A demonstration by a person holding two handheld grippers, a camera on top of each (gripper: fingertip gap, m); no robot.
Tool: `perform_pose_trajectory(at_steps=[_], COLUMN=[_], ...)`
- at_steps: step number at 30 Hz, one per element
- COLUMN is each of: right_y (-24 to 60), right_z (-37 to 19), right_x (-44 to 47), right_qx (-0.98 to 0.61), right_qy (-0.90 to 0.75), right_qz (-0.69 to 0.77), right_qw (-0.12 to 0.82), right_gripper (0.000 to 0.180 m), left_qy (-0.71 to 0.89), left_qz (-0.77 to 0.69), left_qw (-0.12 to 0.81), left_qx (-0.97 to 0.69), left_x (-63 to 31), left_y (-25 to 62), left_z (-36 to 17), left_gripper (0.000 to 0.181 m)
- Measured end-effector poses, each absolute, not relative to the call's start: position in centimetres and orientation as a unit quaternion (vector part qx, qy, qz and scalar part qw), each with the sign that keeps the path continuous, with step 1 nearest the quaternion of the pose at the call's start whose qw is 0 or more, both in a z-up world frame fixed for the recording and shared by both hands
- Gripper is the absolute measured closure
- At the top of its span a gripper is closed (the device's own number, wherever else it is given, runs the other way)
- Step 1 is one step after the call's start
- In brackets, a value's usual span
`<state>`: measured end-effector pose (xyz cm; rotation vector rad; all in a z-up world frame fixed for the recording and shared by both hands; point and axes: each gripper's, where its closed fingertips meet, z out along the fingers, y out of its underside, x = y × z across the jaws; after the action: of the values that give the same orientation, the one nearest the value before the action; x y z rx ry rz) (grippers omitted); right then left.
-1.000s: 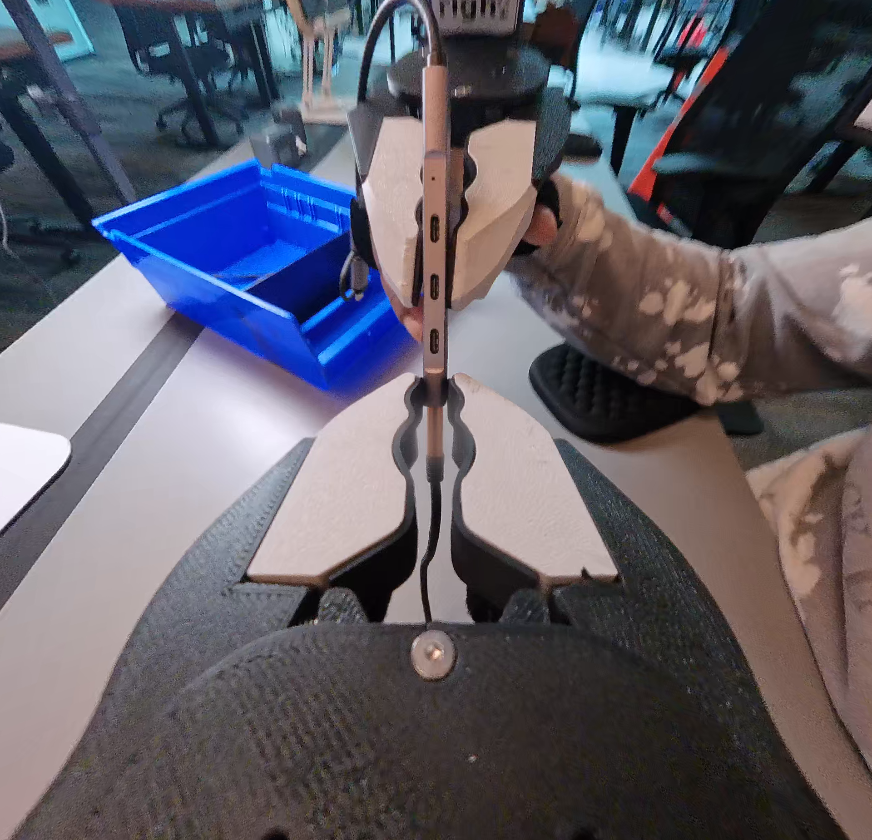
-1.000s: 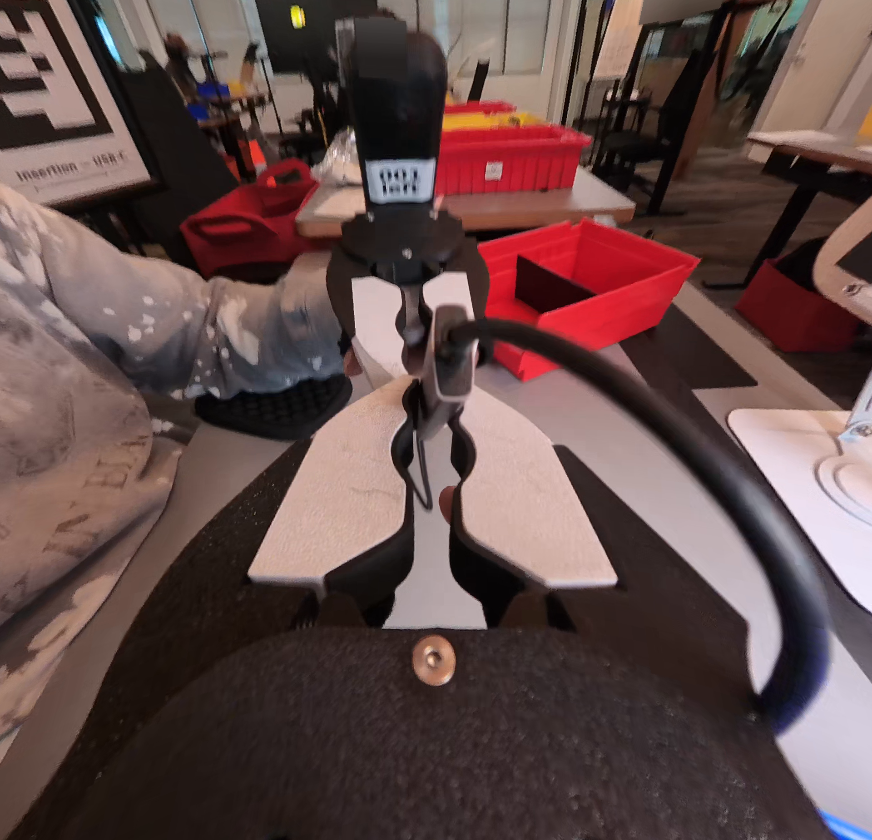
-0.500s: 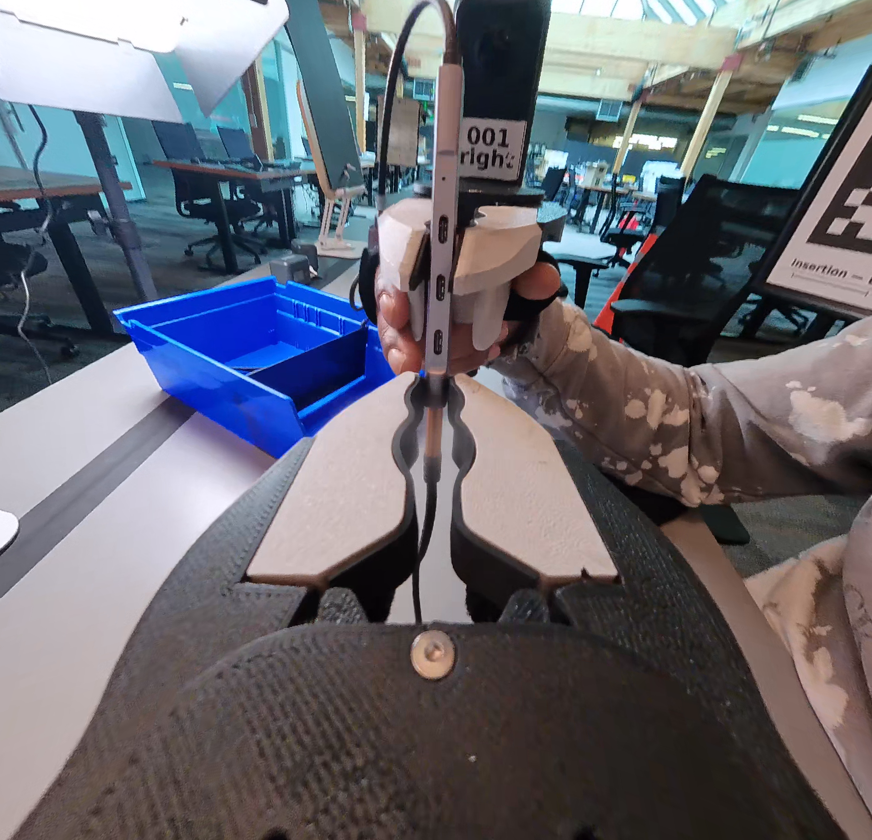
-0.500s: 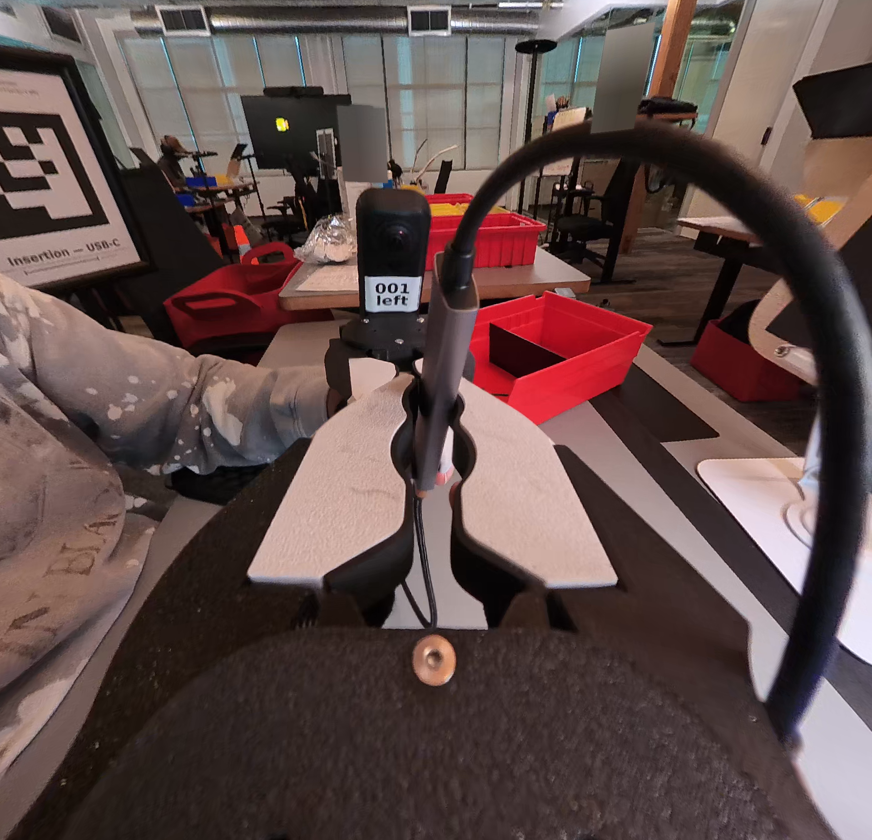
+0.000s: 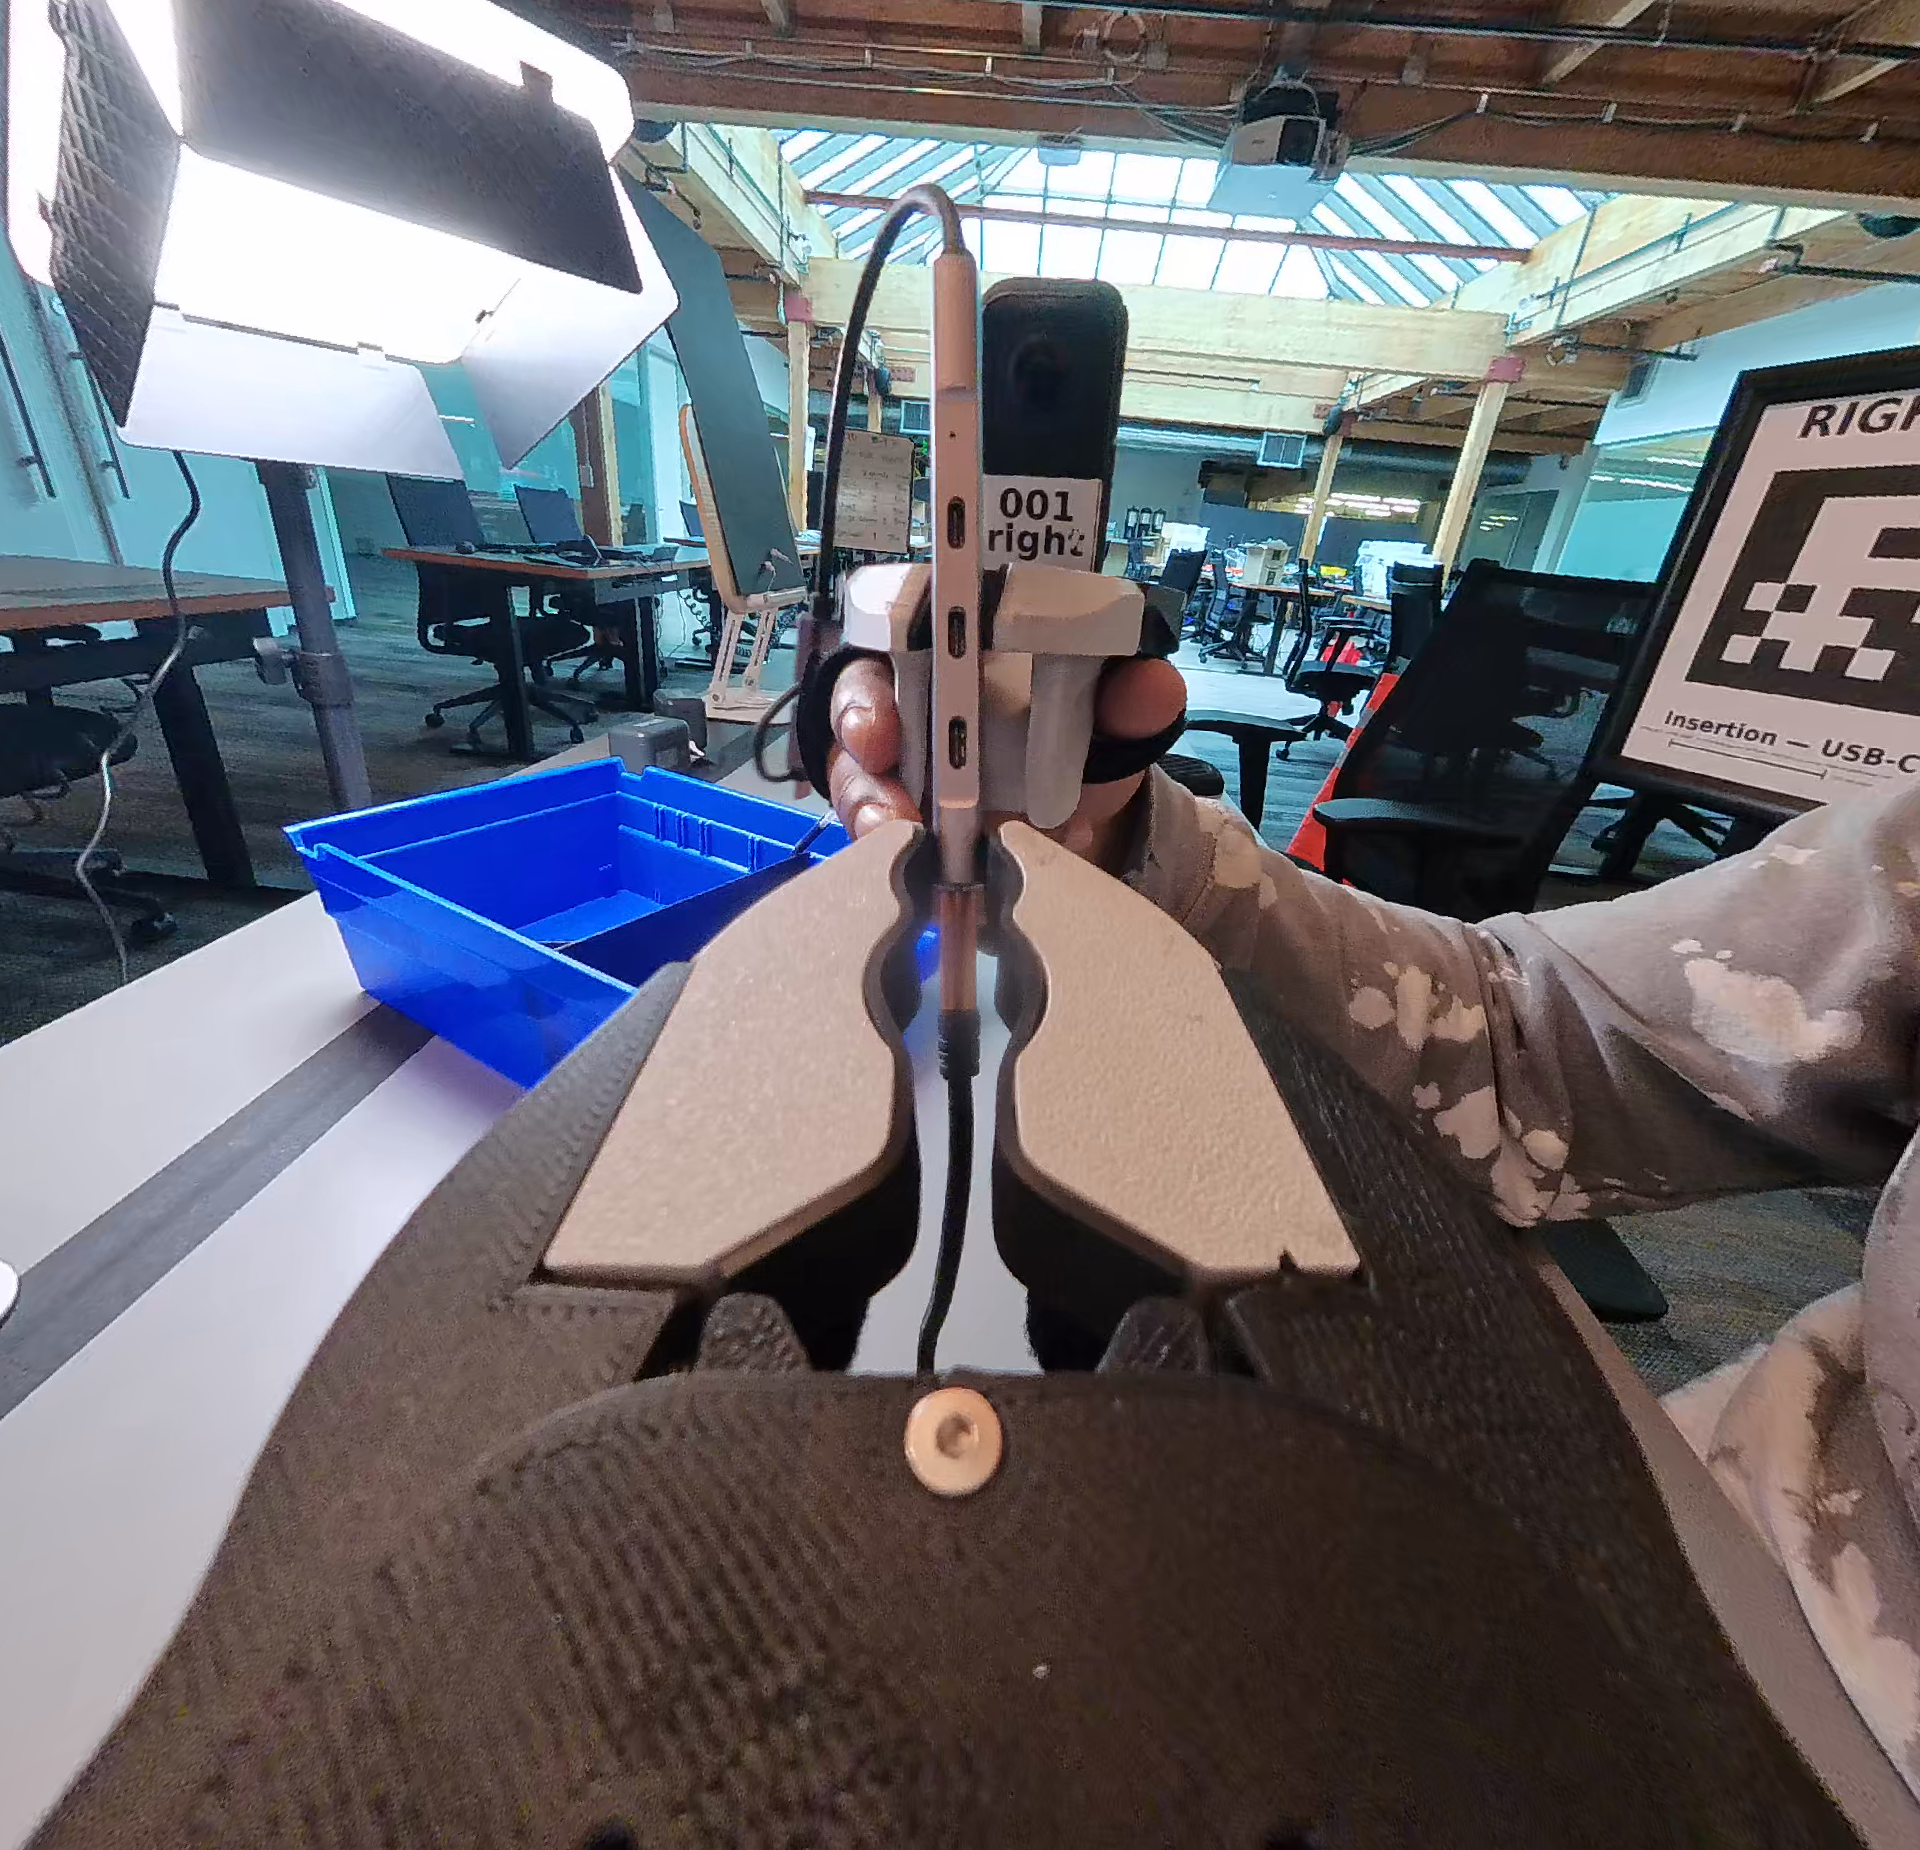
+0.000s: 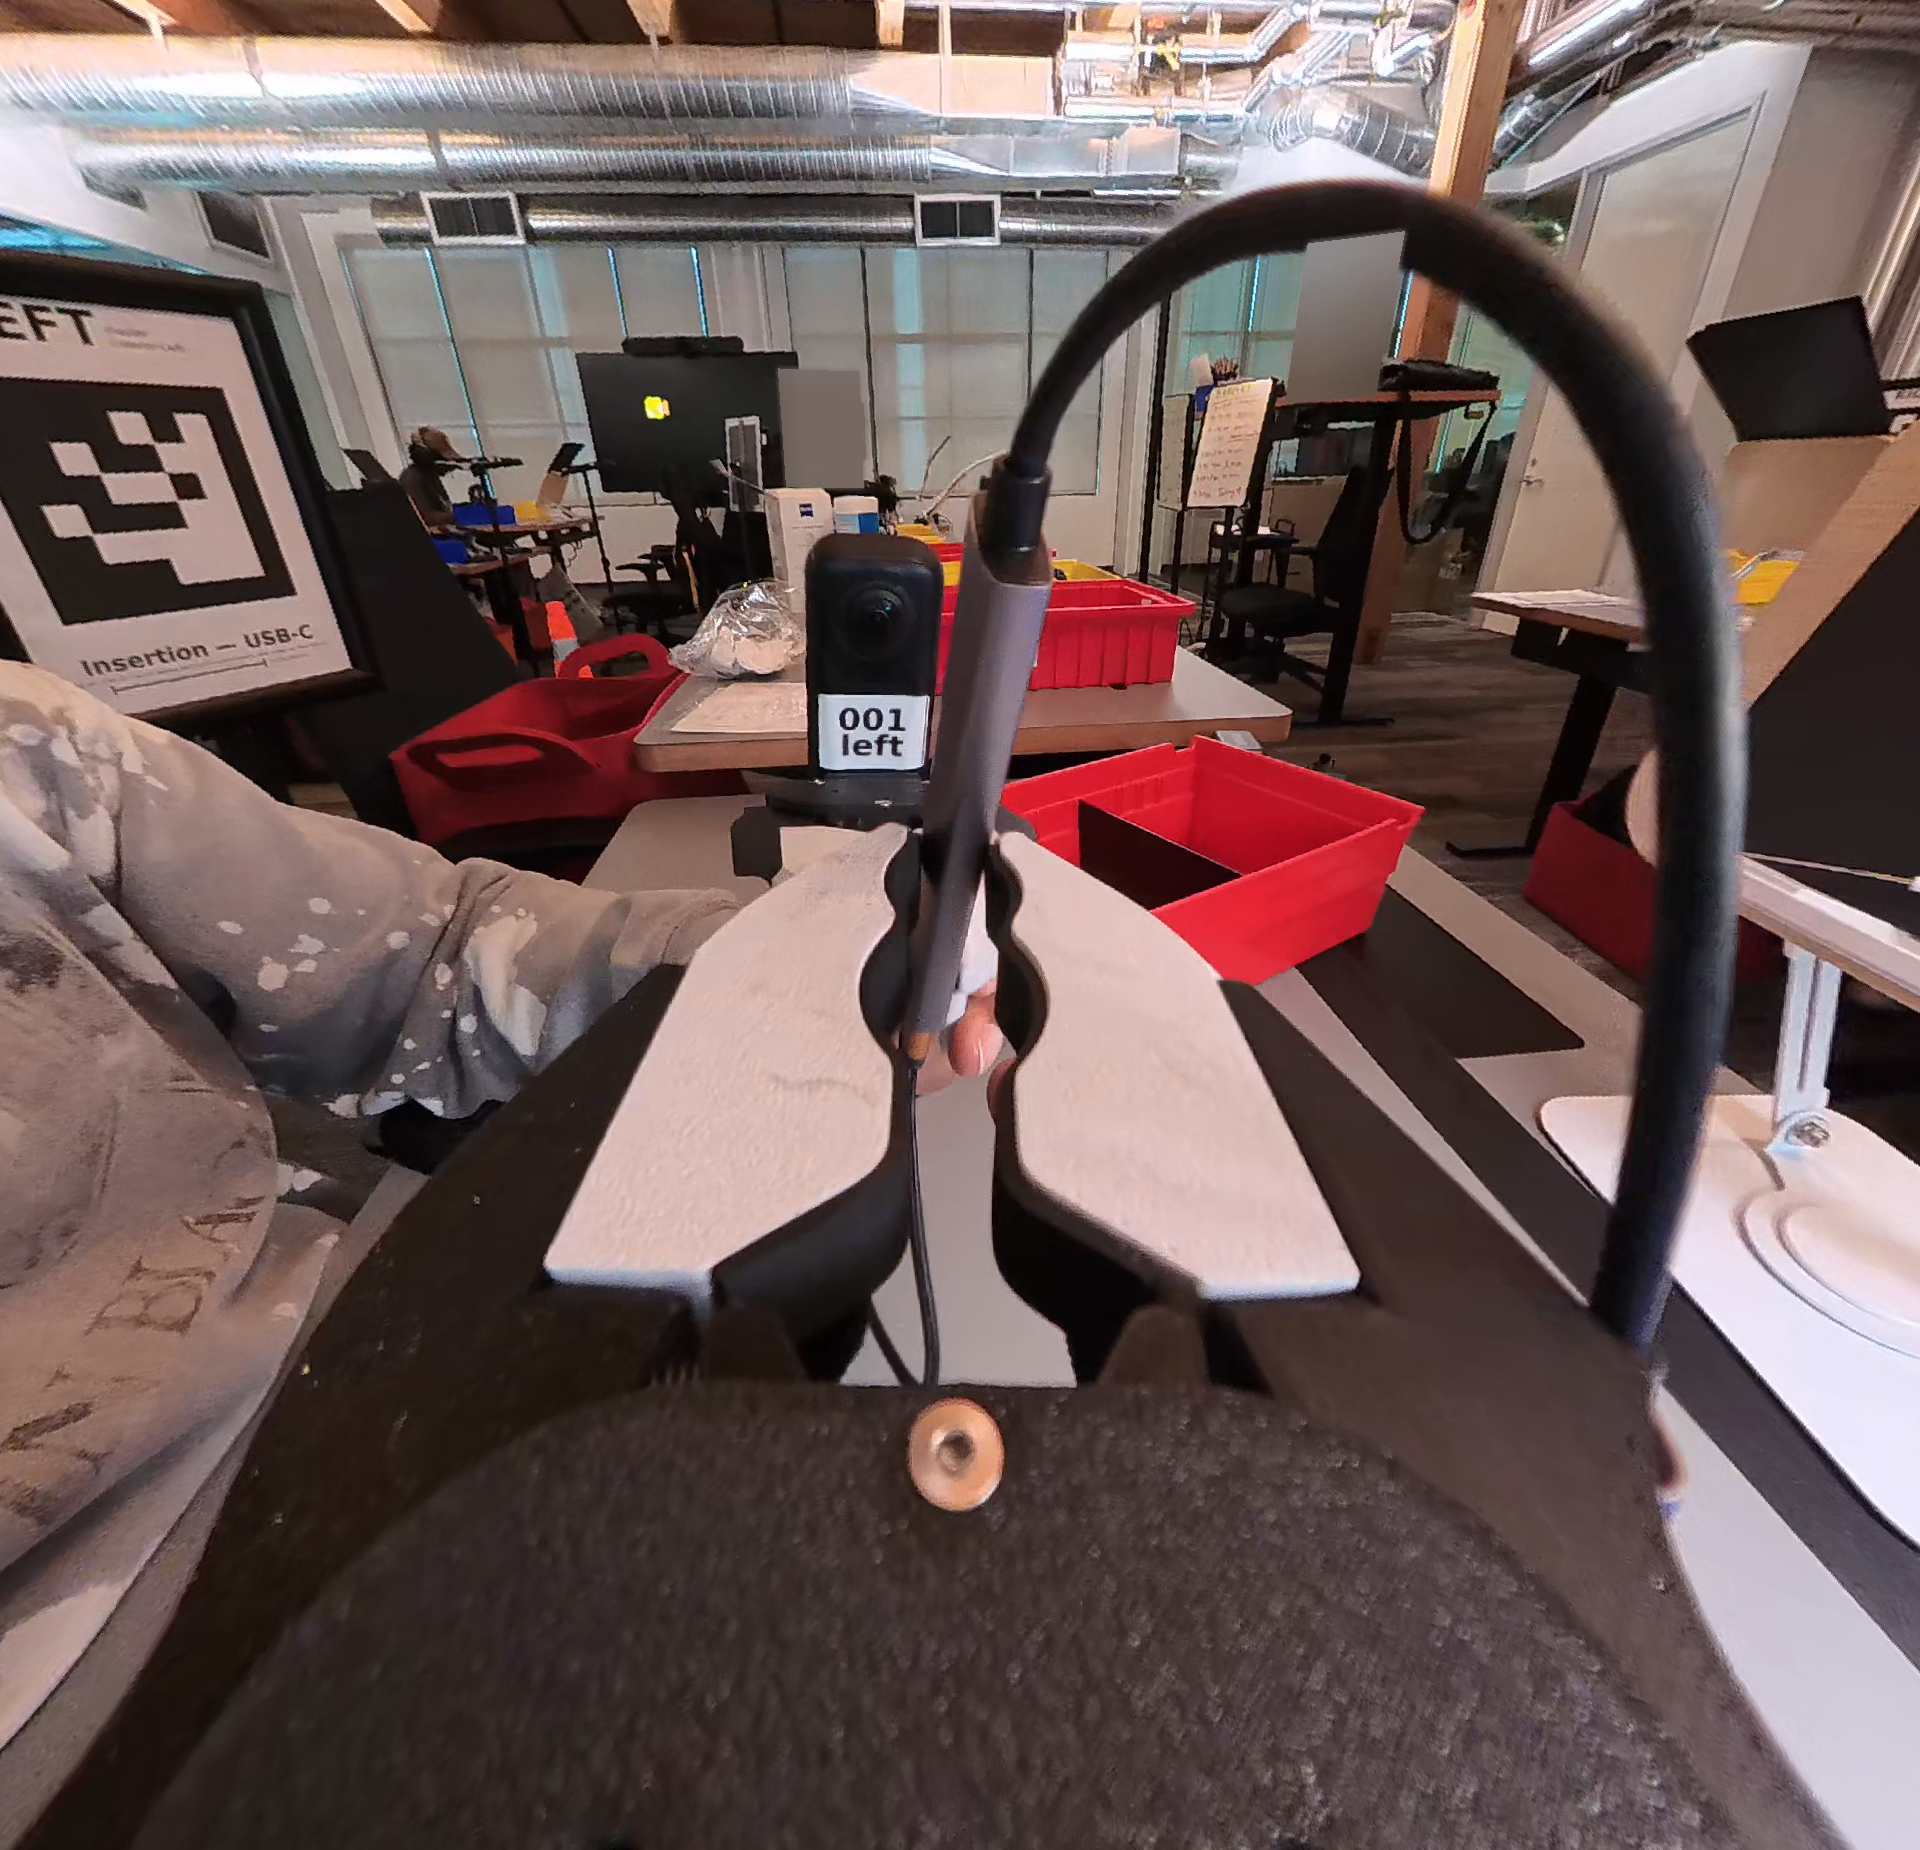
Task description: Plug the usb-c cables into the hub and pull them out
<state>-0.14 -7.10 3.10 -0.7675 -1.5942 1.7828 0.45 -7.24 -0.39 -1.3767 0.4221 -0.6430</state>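
A slim grey USB-C hub stands upright above the table, with three side ports facing me in the left wrist view. My right gripper is shut on its middle. My left gripper is shut on a copper-grey USB-C cable plug. The plug sits against the hub's lower end and looks seated in it. Its thin black cable runs back between my fingers. In the right wrist view my right gripper clamps the hub. The hub's thick black cord arcs up and over to the right.
A blue bin sits on the grey table at the left, below a bright light panel. A red bin sits beyond the grippers in the right wrist view, and a white stand base is at the right. The person's sleeve crosses the right side. Less than 4 cm separates the two grippers' tips.
Both grippers have risen and tilted upward together, so the ceiling now shows. The hub and the plug stay gripped and joined end to end.
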Motion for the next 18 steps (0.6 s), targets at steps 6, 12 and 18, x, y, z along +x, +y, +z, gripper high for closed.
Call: perform_pose_trajectory(at_steps=[6, 12, 18], right_y=[-7.1, -4.9, -3.9], right_z=[3.3, 4.4, 4.2], right_x=[0.5, 1.6, 1.5], right_qx=[-0.278, -0.29, -0.304], right_qy=[-0.62, -0.609, -0.602], right_qz=[0.657, 0.646, 0.641], right_qw=[0.328, 0.358, 0.365], right_gripper=[0.171, 0.171, 0.171], left_qy=[0.207, 0.133, -0.043], left_qz=[-0.277, -0.122, 0.01], left_qw=[0.678, 0.672, 0.523], left_qx=[-0.649, -0.718, -0.851], left_x=[-0.8, -11.2, -24.2], left_y=[-8.3, -11.8, -15.3], left_z=[0.6, 3.4, -4.4], left_gripper=[0.16, 0.148, 0.149])
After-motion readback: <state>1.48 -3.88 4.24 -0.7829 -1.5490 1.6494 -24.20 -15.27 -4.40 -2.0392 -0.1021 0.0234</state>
